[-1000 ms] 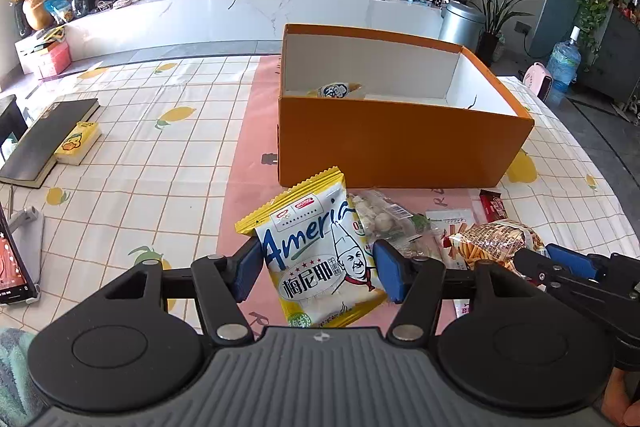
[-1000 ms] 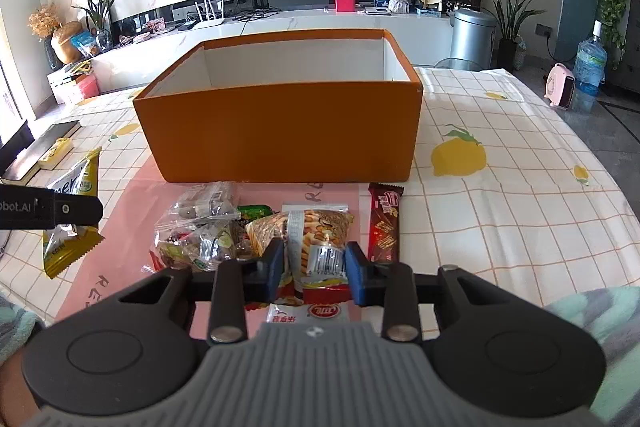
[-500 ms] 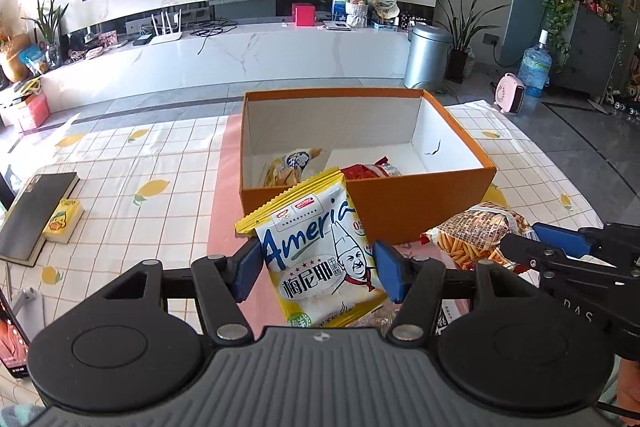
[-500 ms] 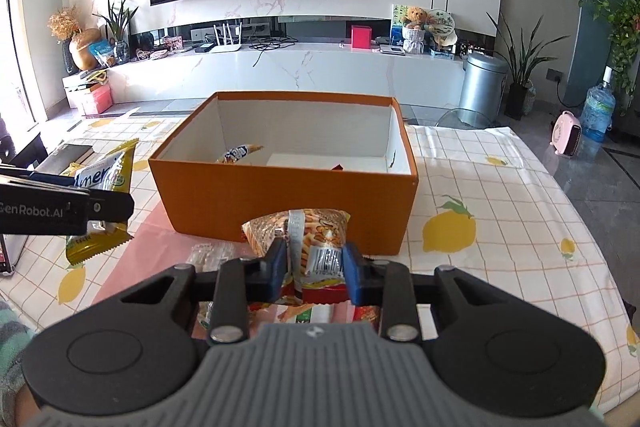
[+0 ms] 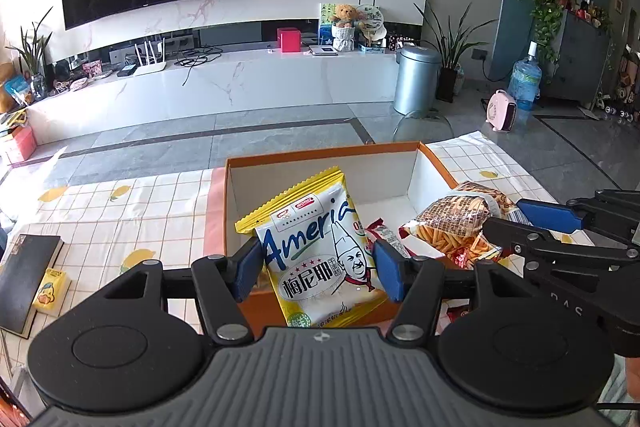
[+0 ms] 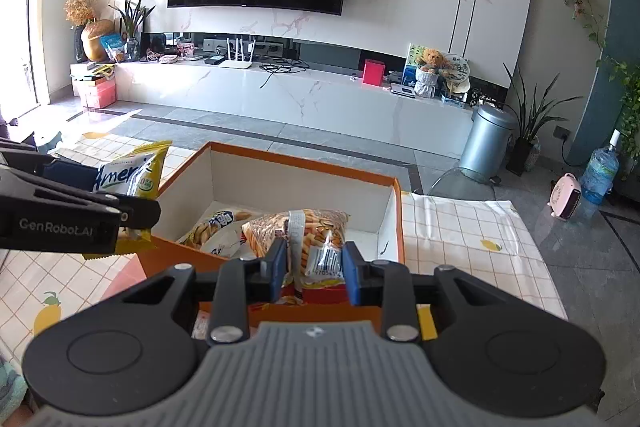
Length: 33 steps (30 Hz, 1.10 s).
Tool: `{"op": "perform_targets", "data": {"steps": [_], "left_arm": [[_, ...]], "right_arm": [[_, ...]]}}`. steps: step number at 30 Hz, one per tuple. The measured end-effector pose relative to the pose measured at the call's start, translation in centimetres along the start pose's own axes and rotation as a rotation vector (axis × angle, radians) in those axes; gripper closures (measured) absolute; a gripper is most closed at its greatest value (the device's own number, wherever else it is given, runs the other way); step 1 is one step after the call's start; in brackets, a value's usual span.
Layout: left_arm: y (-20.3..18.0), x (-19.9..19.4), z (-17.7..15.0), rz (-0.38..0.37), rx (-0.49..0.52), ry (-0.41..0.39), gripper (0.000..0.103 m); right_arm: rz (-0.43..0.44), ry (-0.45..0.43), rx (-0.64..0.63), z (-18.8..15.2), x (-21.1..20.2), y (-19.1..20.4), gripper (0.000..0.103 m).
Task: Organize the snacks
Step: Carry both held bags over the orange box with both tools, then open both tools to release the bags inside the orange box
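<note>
My left gripper (image 5: 318, 263) is shut on a yellow and white snack bag (image 5: 316, 247) and holds it in the air over the near wall of the orange box (image 5: 324, 150). My right gripper (image 6: 313, 269) is shut on a clear bag of orange snack sticks (image 6: 316, 235), also lifted over the box's (image 6: 304, 163) near edge. The stick bag (image 5: 456, 223) and the right gripper's blue fingers (image 5: 548, 215) show at the right in the left wrist view. The yellow bag (image 6: 132, 175) and left gripper show at the left in the right wrist view. A white snack pack (image 6: 218, 227) and a red wrapper (image 5: 380, 227) lie inside the box.
The box stands on a table with a checked lemon-print cloth (image 5: 120, 211) and a pink runner (image 5: 214, 215). A black book (image 5: 24, 279) and a small yellow pack (image 5: 50, 285) lie at the left. Beyond the table are grey floor, a white TV bench and a metal bin (image 6: 486, 139).
Both grippers have risen from the table with their bags and moved toward the box. The loose snacks in front of the box have dropped out of sight.
</note>
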<state>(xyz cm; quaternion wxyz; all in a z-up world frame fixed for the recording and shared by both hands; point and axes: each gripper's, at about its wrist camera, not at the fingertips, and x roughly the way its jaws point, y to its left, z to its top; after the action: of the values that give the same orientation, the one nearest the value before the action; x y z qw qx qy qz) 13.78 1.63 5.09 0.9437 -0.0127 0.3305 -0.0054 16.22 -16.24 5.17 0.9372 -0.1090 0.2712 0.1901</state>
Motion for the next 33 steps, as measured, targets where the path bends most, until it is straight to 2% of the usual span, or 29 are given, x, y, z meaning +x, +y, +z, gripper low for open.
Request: {"op": "perform_targets", "data": {"steps": [7,12,20,25,33], "left_arm": [[0.3,3.3,1.8,-0.017,-0.002,0.027,0.035],[0.7,7.1,2.5,-0.039,-0.008,0.118,0.035],[1.0,12.6,1.9,-0.046,0.023,0.251,0.035],[1.3,15.3,1.4,-0.085,0.027,0.332,0.035],[1.1,17.7,1.0,-0.088,0.058,0.412,0.035]], "right_arm": [[0.010,0.044,-0.034,2.5,4.4,-0.5,0.076],[-0.012,0.087,-0.090,3.1,8.4,-0.2,0.076],[-0.045,0.195,-0.159,2.3,15.2,-0.5,0.076],[-0.049,0.269,-0.179,1.7,18.7,-0.8,0.076],[-0.058,0.321,-0.235,1.0,21.2,-0.8,0.076]]}}
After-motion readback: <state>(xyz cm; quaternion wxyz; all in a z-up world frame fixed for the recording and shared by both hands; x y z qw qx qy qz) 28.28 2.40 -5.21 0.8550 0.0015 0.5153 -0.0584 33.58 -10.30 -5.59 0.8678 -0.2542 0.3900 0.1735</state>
